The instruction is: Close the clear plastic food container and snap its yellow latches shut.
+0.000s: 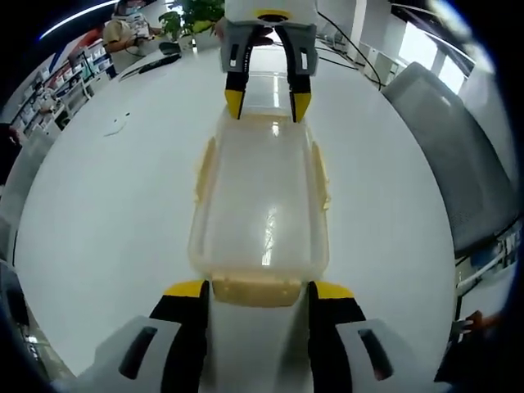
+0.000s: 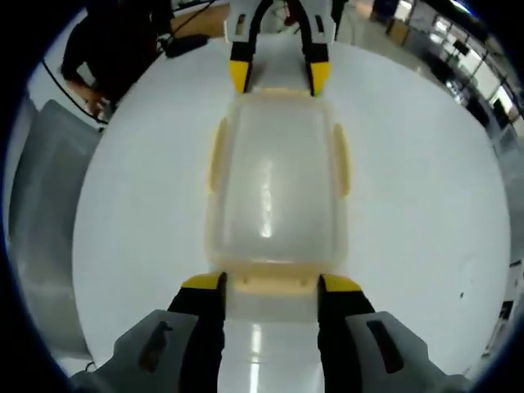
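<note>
Clear rectangular plastic food container w/ yellow latches (image 1: 260, 217) sits lid-on, mid white round table (image 1: 106, 205). Left gripper (image 1: 259, 291) and right gripper (image 2: 270, 284) both wide open, straddling opposite end latches, gripping nothing.

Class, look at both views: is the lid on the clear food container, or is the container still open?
The lid is on: the clear container shows a smooth glossy top surface reaching all four edges. Whether its yellow latches are snapped shut, I cannot tell.
</note>
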{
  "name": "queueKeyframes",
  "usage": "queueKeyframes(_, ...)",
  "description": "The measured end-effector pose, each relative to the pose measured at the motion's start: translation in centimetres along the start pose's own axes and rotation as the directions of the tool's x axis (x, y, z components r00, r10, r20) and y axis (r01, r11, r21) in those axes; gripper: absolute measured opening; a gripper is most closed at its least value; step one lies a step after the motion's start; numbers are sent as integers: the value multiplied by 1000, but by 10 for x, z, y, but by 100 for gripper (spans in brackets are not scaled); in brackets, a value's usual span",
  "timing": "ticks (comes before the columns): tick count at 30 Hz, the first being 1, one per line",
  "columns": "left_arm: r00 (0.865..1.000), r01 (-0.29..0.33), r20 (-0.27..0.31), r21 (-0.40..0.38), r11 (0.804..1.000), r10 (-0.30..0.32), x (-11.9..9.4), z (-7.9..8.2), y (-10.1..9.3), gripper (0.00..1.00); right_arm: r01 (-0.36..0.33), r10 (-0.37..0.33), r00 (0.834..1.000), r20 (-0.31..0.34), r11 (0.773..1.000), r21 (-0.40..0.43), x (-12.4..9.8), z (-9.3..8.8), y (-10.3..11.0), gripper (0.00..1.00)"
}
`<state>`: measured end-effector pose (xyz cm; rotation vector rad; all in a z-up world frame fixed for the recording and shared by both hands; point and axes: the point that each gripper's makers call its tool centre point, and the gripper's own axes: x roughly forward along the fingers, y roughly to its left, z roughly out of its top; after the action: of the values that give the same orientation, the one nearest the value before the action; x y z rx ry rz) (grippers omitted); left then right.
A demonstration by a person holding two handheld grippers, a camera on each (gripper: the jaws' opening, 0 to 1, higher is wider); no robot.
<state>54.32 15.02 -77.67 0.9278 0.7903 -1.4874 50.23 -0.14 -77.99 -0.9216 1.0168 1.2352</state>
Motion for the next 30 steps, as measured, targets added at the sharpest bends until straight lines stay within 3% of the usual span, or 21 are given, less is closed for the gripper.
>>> queueKeyframes(8,1000,13,8,20,1000,-13,0,0,-3,40,3,-3,1000,0,1000,21,2,-2,-3,39)
queueKeyframes(10,1000,16,7,24,1000,-16,-1,0,-3,35,2,-2,1000,4,1000,23,2,-1,-3,38)
queueKeyframes(30,1000,10,-27,30,1000,-9,2,-1,-3,34,5,-5,1000,-6,1000,10,3,-5,-6,36)
